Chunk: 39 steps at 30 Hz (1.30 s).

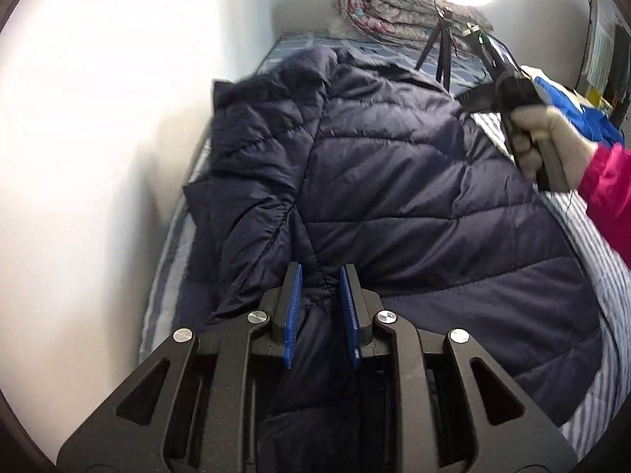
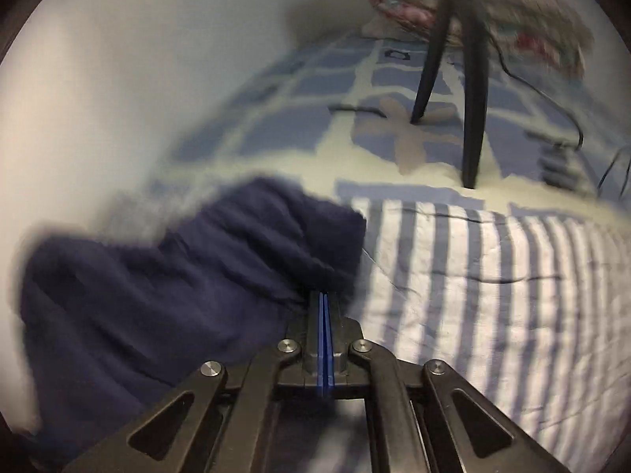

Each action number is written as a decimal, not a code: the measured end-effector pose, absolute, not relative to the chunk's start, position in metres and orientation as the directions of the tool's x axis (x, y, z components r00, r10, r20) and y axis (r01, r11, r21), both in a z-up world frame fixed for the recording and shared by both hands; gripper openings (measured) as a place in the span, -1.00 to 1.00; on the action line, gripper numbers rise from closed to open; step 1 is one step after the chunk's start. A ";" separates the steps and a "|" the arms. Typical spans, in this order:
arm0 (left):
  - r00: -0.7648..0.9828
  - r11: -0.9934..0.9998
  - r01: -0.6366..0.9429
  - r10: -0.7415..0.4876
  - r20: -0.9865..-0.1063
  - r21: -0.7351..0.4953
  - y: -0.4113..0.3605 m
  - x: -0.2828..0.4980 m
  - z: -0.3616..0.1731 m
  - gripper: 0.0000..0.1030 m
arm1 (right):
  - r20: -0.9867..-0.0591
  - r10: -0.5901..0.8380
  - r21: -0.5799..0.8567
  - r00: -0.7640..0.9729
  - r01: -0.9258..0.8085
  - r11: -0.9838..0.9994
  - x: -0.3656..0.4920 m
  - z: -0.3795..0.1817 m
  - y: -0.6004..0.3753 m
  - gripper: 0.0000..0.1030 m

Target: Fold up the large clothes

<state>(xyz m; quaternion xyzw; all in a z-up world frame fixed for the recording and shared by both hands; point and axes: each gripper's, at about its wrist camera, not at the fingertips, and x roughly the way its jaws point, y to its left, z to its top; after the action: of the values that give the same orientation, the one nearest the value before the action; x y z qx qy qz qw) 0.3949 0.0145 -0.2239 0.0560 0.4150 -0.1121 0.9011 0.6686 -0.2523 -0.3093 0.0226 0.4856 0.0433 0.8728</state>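
Your left claw (image 1: 320,276) is released, its 2 blue pads (image 1: 294,315) apart over the navy quilted jacket (image 1: 394,181), which lies spread across the striped bed (image 1: 603,276). Your right claw (image 2: 323,299) is clenched on a jacket edge at 12 o'clock of its pads. Farther off, a black tripod (image 2: 473,98) stands toward 1 o'clock, with a rolled floral blanket (image 1: 394,12) beyond.

No readable text, label, brand, number or sign anywhere in either view. Tiny pale mark on a blue pad (image 1: 355,352) of the left tongs (image 1: 320,276), too small to make out. Papers (image 1: 602,45) hung at the far right edge of the left view, too blurred to read.
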 end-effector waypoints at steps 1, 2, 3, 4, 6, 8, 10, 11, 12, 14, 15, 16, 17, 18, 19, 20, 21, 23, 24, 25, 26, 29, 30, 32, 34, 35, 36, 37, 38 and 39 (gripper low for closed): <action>0.647 0.972 0.236 -0.152 -0.747 0.007 0.016 0.390 -0.216 -0.58 | -0.836 0.098 0.088 0.540 -0.044 0.995 0.664 -0.303 -0.255 -0.68; 0.669 0.974 0.228 -0.151 -0.728 0.008 0.019 0.382 -0.207 -0.58 | -0.819 0.105 0.101 0.564 -0.038 0.994 0.658 -0.292 -0.258 -0.63; 0.683 0.974 0.224 -0.145 -0.716 0.016 0.020 0.378 -0.201 -0.58 | -0.796 0.113 0.112 0.595 -0.039 0.993 0.649 -0.278 -0.260 -0.62; 0.697 0.975 0.220 -0.135 -0.704 0.031 0.020 0.372 -0.195 -0.58 | -0.774 0.128 0.124 0.620 -0.049 0.991 0.640 -0.266 -0.259 -0.60; 0.708 0.974 0.221 -0.129 -0.694 0.045 0.023 0.366 -0.188 -0.58 | -0.727 0.220 0.167 0.650 -0.143 0.976 0.618 -0.236 -0.246 -0.60; 0.707 0.976 0.216 -0.132 -0.695 0.034 0.027 0.362 -0.187 -0.58 | -0.704 0.310 0.183 0.639 -0.258 0.949 0.607 -0.218 -0.226 -0.60; 0.692 0.979 0.203 -0.137 -0.709 0.009 0.033 0.364 -0.192 -0.58 | -0.703 0.387 0.195 0.597 -0.361 0.912 0.597 -0.209 -0.195 -0.60; 0.681 0.980 0.197 -0.138 -0.719 -0.002 0.036 0.366 -0.195 -0.58 | -0.705 0.419 0.202 0.573 -0.404 0.892 0.596 -0.207 -0.177 -0.60; 0.669 0.982 0.189 -0.142 -0.730 -0.018 0.040 0.368 -0.199 -0.58 | -0.703 0.449 0.212 0.551 -0.441 0.872 0.596 -0.207 -0.159 -0.52; 0.661 0.983 0.184 -0.145 -0.736 -0.028 0.043 0.368 -0.202 -0.58 | -0.708 0.473 0.200 0.524 -0.494 0.846 0.596 -0.212 -0.128 -0.48; 0.665 0.983 0.182 -0.132 -0.735 -0.012 0.042 0.369 -0.205 -0.58 | -0.716 0.470 0.183 0.516 -0.512 0.839 0.596 -0.218 -0.111 -0.48; 0.667 0.983 0.184 -0.124 -0.735 0.001 0.042 0.368 -0.206 -0.58 | -0.726 0.470 0.176 0.502 -0.526 0.832 0.594 -0.224 -0.096 -0.48; 0.665 0.983 0.186 -0.120 -0.737 0.008 0.043 0.368 -0.208 -0.58 | -0.738 0.466 0.169 0.489 -0.534 0.828 0.595 -0.231 -0.085 -0.48; 0.663 0.983 0.184 -0.116 -0.739 0.011 0.044 0.367 -0.211 -0.58 | -0.751 0.456 0.158 0.478 -0.540 0.827 0.600 -0.240 -0.073 -0.48; 0.661 0.983 0.184 -0.113 -0.742 0.014 0.045 0.367 -0.214 -0.58 | -0.764 0.442 0.143 0.470 -0.545 0.826 0.605 -0.251 -0.062 -0.48; 0.657 0.983 0.184 -0.107 -0.746 0.021 0.045 0.367 -0.217 -0.58 | -0.775 0.425 0.126 0.467 -0.544 0.830 0.611 -0.261 -0.052 -0.48; 0.654 0.982 0.187 -0.100 -0.750 0.032 0.044 0.367 -0.220 -0.58 | -0.785 0.413 0.124 0.461 -0.537 0.834 0.613 -0.270 -0.045 -0.47; 0.650 0.980 0.191 -0.080 -0.756 0.060 0.044 0.366 -0.227 -0.58 | -0.796 0.415 0.148 0.440 -0.523 0.839 0.620 -0.286 -0.037 -0.46; 0.646 0.979 0.191 -0.070 -0.760 0.072 0.045 0.366 -0.231 -0.58 | -0.800 0.420 0.163 0.429 -0.517 0.840 0.623 -0.292 -0.034 -0.46; 0.641 0.979 0.191 -0.067 -0.765 0.075 0.046 0.366 -0.234 -0.58 | -0.806 0.416 0.165 0.421 -0.516 0.841 0.625 -0.295 -0.031 -0.46; 0.628 0.981 0.186 -0.071 -0.775 0.061 0.049 0.369 -0.239 -0.58 | -0.813 0.405 0.154 0.419 -0.516 0.843 0.626 -0.297 -0.027 -0.46; 0.594 0.986 0.168 -0.085 -0.800 0.019 0.055 0.374 -0.246 -0.57 | -0.809 0.403 0.151 0.428 -0.511 0.846 0.618 -0.283 -0.031 -0.46; 0.595 0.985 0.168 -0.080 -0.800 0.027 0.055 0.373 -0.246 -0.57 | -0.795 0.431 0.188 0.427 -0.502 0.844 0.612 -0.273 -0.039 -0.43; 0.600 0.984 0.170 -0.059 -0.798 0.055 0.054 0.368 -0.244 -0.57 | -0.769 0.462 0.232 0.442 -0.482 0.845 0.599 -0.254 -0.056 -0.38; 0.608 0.984 0.166 -0.053 -0.792 0.061 0.055 0.363 -0.237 -0.57 | -0.740 0.479 0.251 0.472 -0.468 0.848 0.572 -0.232 -0.082 -0.26; 0.611 0.984 0.166 -0.056 -0.790 0.058 0.056 0.360 -0.233 -0.57 | -0.740 0.465 0.242 0.486 -0.453 0.858 0.557 -0.225 -0.096 -0.22; 0.613 0.985 0.167 -0.062 -0.788 0.052 0.057 0.359 -0.228 -0.57 | -0.737 0.457 0.242 0.499 -0.436 0.867 0.541 -0.220 -0.113 -0.10; 0.616 0.985 0.164 -0.066 -0.785 0.046 0.059 0.356 -0.223 -0.57 | -0.734 0.455 0.257 0.504 -0.414 0.873 0.528 -0.218 -0.130 -0.02; 0.621 0.987 0.160 -0.073 -0.780 0.035 0.062 0.353 -0.217 -0.57 | -0.732 0.454 0.278 0.508 -0.385 0.880 0.513 -0.217 -0.148 0.12; 0.624 0.987 0.160 -0.082 -0.777 0.023 0.064 0.352 -0.214 -0.57 | -0.729 0.456 0.309 0.510 -0.349 0.885 0.495 -0.219 -0.168 0.19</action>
<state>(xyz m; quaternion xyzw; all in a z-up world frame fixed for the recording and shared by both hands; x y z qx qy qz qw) 0.3524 0.0637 -0.2144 0.0451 0.4285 -0.0673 0.8999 0.4947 -0.1683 -0.2190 0.0612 0.4371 0.2323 0.8667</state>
